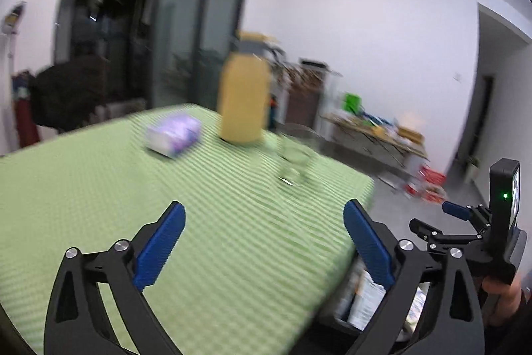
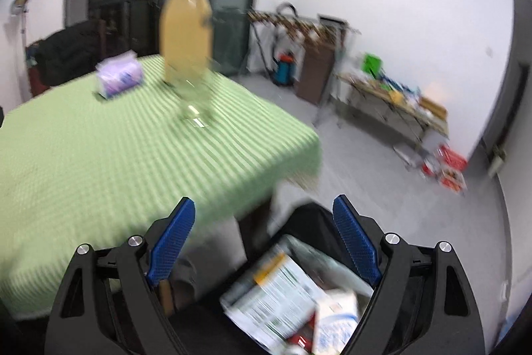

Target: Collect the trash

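A black trash bin (image 2: 309,222) stands on the floor by the table's right corner, holding paper packaging and cartons (image 2: 282,295). My right gripper (image 2: 266,242) is open and empty, right above the bin. My left gripper (image 1: 266,245) is open and empty over the green striped tablecloth (image 1: 99,205) near its right edge. The bin's contents also show in the left wrist view (image 1: 369,298). The right gripper shows in the left wrist view (image 1: 442,218), held by a hand.
On the table stand a yellow bottle (image 1: 244,92), a clear glass (image 1: 294,155) and a purple tissue pack (image 1: 174,135). A low cluttered table (image 2: 395,98), a brown cabinet (image 2: 314,72) and red boxes (image 2: 449,165) line the right wall. Grey floor lies between.
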